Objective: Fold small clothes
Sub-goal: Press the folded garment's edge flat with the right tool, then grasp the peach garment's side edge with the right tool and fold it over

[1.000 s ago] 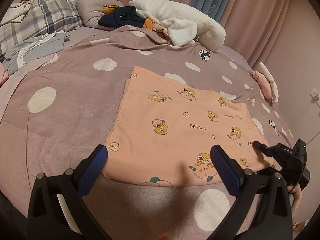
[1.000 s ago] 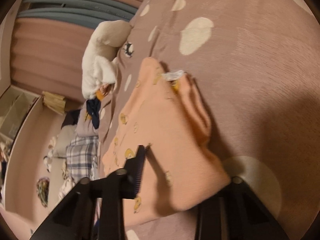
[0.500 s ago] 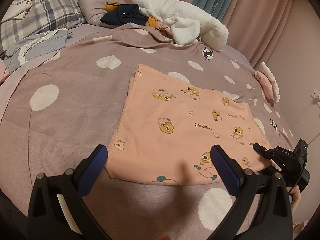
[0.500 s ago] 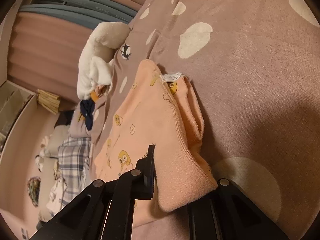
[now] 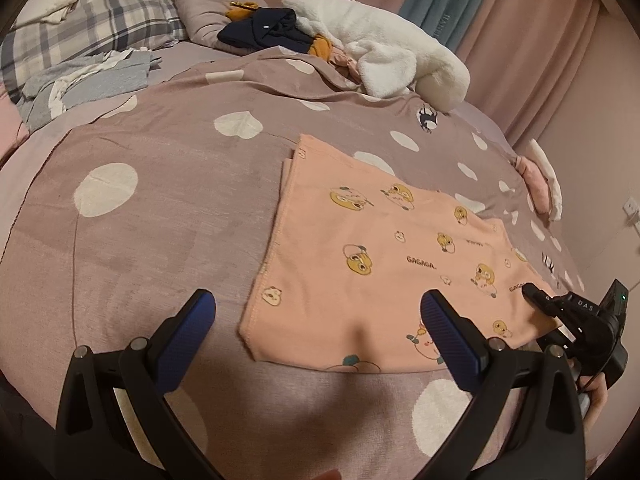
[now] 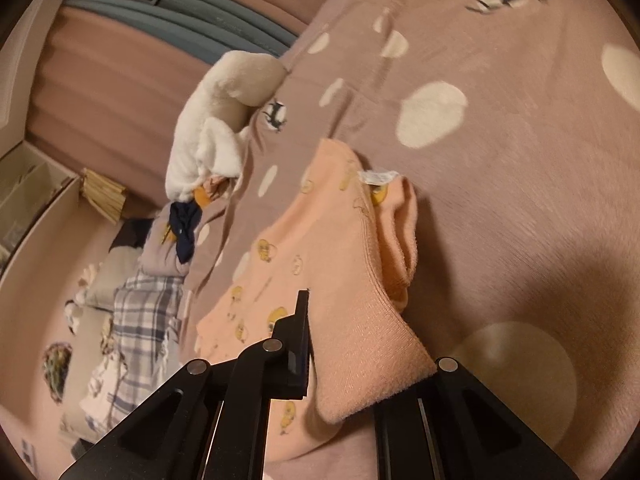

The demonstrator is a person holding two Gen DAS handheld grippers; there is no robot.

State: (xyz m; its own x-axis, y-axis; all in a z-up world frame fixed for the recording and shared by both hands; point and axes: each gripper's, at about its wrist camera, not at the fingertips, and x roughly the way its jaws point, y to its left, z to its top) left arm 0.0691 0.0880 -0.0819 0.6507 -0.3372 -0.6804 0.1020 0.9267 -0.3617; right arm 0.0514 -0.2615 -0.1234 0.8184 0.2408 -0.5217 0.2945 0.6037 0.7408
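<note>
**Right corner pinched, left corner still waiting**

Nearest us, our left gripper (image 5: 318, 326) hangs above the bedspread (image 5: 152, 240) with its blue pads spread wide and nothing between them; the near left corner of the peach garment (image 5: 384, 264) lies just ahead, inside the gap. Our right gripper (image 6: 360, 364) is clenched on the garment's near right corner, the cloth bunching thickly between its fingers and lifting a little off the bed (from the left wrist view only its black tip shows at the cloth's edge).

The garment, printed with little yellow cartoon characters, lies flat on the dotted mauve bedspread, already doubled along its left side, with its white label (image 6: 378, 177) showing at the far end in the right wrist view. We judge the step in hand to be taking both near corners for the next fold. The next move calls for lowering our left gripper onto its corner, closing on all the layers, then carrying both corners toward the far edge together.

Farther back sit a white fleece (image 5: 384, 56), a dark navy garment (image 5: 264, 32) and a plaid pillow (image 5: 96, 16).

Compared with a second ago, our left gripper has shifted left, so the garment now sits right of centre, and the right one holds more cloth.
</note>
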